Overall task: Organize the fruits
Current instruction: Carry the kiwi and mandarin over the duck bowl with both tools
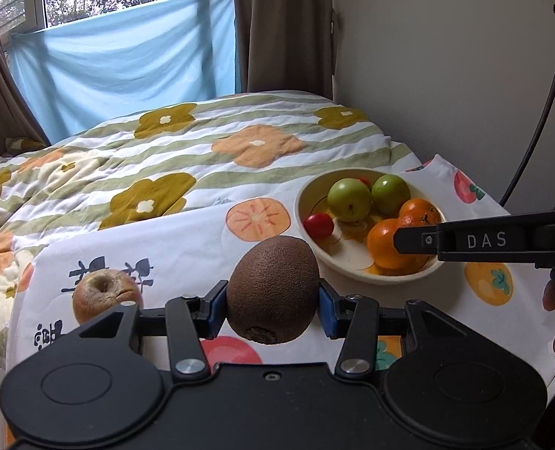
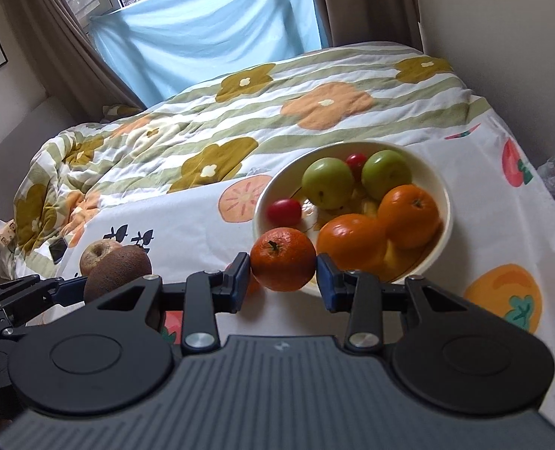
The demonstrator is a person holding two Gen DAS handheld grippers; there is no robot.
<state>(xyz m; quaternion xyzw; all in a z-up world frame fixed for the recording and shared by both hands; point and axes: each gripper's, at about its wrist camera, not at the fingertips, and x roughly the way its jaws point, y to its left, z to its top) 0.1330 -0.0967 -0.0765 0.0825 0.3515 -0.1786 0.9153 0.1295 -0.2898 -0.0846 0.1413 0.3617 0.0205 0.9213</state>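
Kiwi (image 1: 273, 288), fuzzy oval, clamped by left fingers (image 1: 217, 309); right fingers (image 2: 240, 279) clamp glossy round tangerine (image 2: 283, 258).

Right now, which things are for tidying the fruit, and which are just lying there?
For the job:
- kiwi, held in the left tool
- orange, held in the right tool
- bowl of fruit
- brown apple on the cloth

Just lying about:
- flowery quilt
- blue sheet at the window
- dark flat object on the bed
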